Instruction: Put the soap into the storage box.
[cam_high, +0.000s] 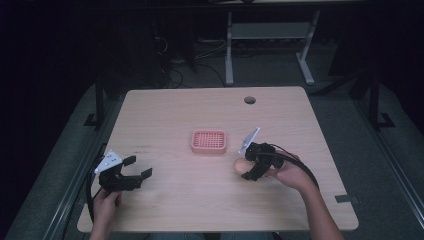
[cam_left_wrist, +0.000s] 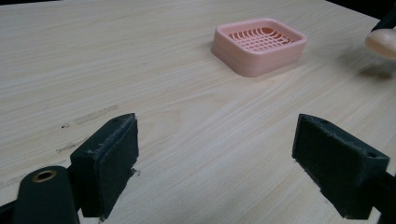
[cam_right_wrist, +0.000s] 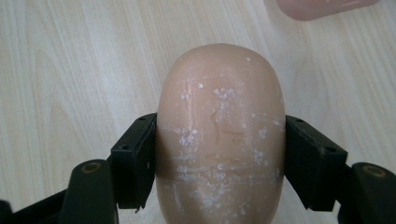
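Note:
A pink soap dish (cam_high: 209, 141) with a slotted top lies at the middle of the wooden table (cam_high: 170, 112); the left gripper view shows the dish (cam_left_wrist: 259, 44) at upper right. My right gripper (cam_high: 246, 170) is shut on a rounded tan bar of soap (cam_high: 241, 165), held just right of and nearer than the dish. In the right gripper view the soap (cam_right_wrist: 221, 135) sits between both pads, its surface scuffed with white flecks, and a corner of the dish (cam_right_wrist: 322, 7) shows at top. My left gripper (cam_high: 138, 169) rests open near the table's front left, jaws wide apart over bare wood (cam_left_wrist: 215, 158).
A round cable hole (cam_high: 249, 100) sits near the table's far edge. A small dark patch (cam_high: 346, 198) marks the front right corner. White desk legs (cam_high: 229, 50) stand on the floor beyond the table. The soap's end (cam_left_wrist: 383, 43) shows at the left gripper view's right edge.

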